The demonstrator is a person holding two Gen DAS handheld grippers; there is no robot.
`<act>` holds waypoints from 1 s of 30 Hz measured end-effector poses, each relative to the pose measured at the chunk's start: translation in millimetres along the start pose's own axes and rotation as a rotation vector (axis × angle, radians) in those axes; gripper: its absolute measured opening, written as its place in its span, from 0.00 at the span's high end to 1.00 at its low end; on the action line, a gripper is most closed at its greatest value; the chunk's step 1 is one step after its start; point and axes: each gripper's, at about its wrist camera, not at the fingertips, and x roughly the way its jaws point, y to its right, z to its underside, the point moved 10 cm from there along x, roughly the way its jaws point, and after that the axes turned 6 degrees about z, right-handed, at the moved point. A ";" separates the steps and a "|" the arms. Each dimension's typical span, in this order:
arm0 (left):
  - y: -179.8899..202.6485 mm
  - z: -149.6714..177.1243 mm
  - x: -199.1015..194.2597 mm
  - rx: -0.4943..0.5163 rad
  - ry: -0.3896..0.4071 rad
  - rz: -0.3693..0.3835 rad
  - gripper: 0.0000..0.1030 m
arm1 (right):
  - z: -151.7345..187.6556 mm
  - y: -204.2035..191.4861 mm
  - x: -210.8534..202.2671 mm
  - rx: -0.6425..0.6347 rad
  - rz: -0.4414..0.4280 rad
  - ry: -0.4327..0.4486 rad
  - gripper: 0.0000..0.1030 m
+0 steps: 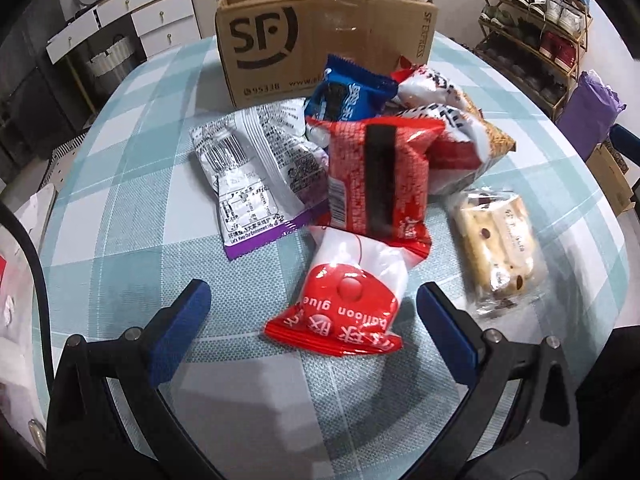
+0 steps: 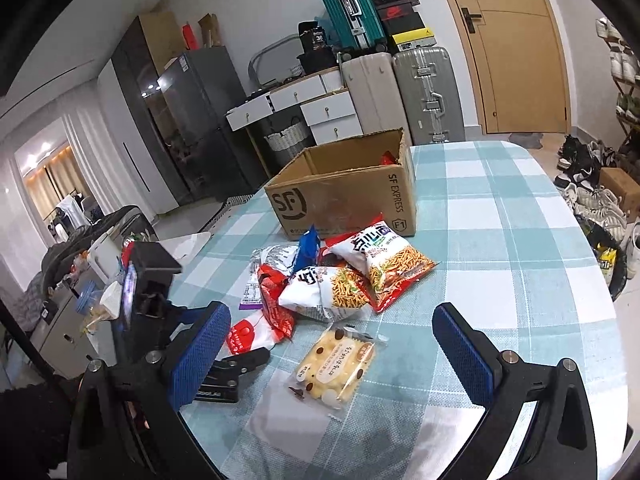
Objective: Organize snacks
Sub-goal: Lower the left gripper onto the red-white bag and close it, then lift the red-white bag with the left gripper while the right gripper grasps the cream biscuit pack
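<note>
A pile of snack packets lies in front of an open cardboard SF box (image 1: pixel 320 36) (image 2: pixel 344 196). My left gripper (image 1: pixel 314 334) is open, its jaws on either side of a red and white "balloon glue" packet (image 1: pixel 344 304) (image 2: pixel 244 334) on the table. Behind it lie a red packet (image 1: pixel 376 176), a silver and purple packet (image 1: pixel 256 168), a blue cookie packet (image 1: pixel 348 92) and two noodle snack bags (image 2: pixel 384 260) (image 2: pixel 328 288). My right gripper (image 2: pixel 332 350) is open above a clear bread packet (image 2: pixel 336 364) (image 1: pixel 496 244). A red packet shows inside the box (image 2: pixel 387 157).
The table has a blue and white checked cloth (image 2: pixel 500 240). The left gripper's body (image 2: pixel 160 296) stands at the table's left edge in the right wrist view. Suitcases (image 2: pixel 424 92), drawers and a shoe rack (image 1: pixel 536 20) stand beyond the table.
</note>
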 end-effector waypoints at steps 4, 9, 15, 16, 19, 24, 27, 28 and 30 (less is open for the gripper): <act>-4.2 -3.9 2.1 0.002 0.015 -0.011 0.02 | 0.6 -2.3 0.5 0.010 -0.023 -0.009 0.00; -0.6 -7.6 -0.7 0.003 0.036 0.036 0.20 | 2.4 -2.9 -2.1 0.007 -0.034 -0.008 0.00; 10.7 -3.1 -1.5 0.032 0.020 0.079 0.58 | 1.0 3.0 -3.9 0.033 -0.034 -0.004 0.00; 11.5 -3.2 -2.1 0.028 0.021 0.083 0.61 | 1.2 4.2 -3.6 0.035 -0.031 -0.006 0.00; 13.5 -2.2 -4.5 0.015 0.022 0.102 0.61 | 2.5 6.2 -2.0 0.037 -0.021 -0.013 0.00; 14.5 -2.9 -14.5 0.030 0.055 0.102 0.62 | 5.2 9.0 2.6 0.039 -0.004 -0.029 0.00; 13.4 -1.6 -16.5 0.017 0.050 0.109 0.62 | 7.8 10.6 5.8 0.041 0.008 -0.042 0.00; 12.8 -1.3 -17.8 0.014 0.050 0.111 0.62 | 8.5 11.8 7.1 0.042 0.014 -0.046 0.00; 12.1 -1.0 -21.4 0.011 0.056 0.111 0.62 | 9.3 13.7 8.5 0.048 0.022 -0.053 0.00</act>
